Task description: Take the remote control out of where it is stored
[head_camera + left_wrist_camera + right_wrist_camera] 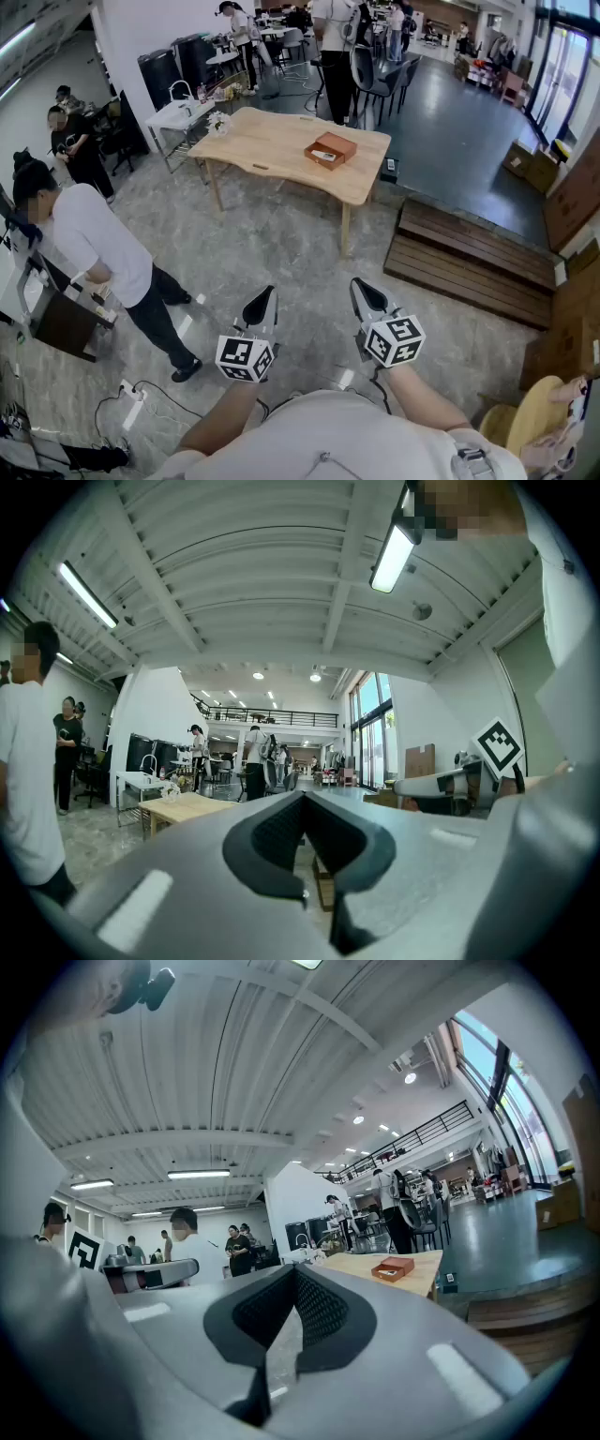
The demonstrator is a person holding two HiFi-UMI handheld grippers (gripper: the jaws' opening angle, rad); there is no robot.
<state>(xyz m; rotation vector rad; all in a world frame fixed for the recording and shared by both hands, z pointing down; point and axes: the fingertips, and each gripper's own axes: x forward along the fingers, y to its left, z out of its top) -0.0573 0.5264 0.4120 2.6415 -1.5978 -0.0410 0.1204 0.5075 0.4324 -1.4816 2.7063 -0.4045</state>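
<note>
What may be the remote control [324, 155] shows only as a small pale strip inside a shallow open brown box [337, 145]; it is too small to identify with certainty. The box sits on a light wooden table [262, 141], toward the table's right end and about midway between its far and near edges. A small bunch of pale flowers [217, 122] stands at the table's far left corner. Just beyond that corner is a white sink stand [173, 114]. A small dark thing [391, 169] lies on the floor just off the table's right end, and a low wooden platform [469, 258] lies further to the right, with cardboard boxes [530, 164] beyond it.

Both grippers are held side by side close to the person's body, over the stone floor and well apart from the table. The left gripper [263, 298] has its fingers drawn together, the tips meeting with nothing between them. The right gripper [364, 291] is likewise closed tight and empty, pointing roughly toward the table and the box.

To the left stands a person in a white shirt [94, 244], bent over a dark stand. A person in black [75, 141] is further back, and more people are around the tables at the far end of the hall.
</note>
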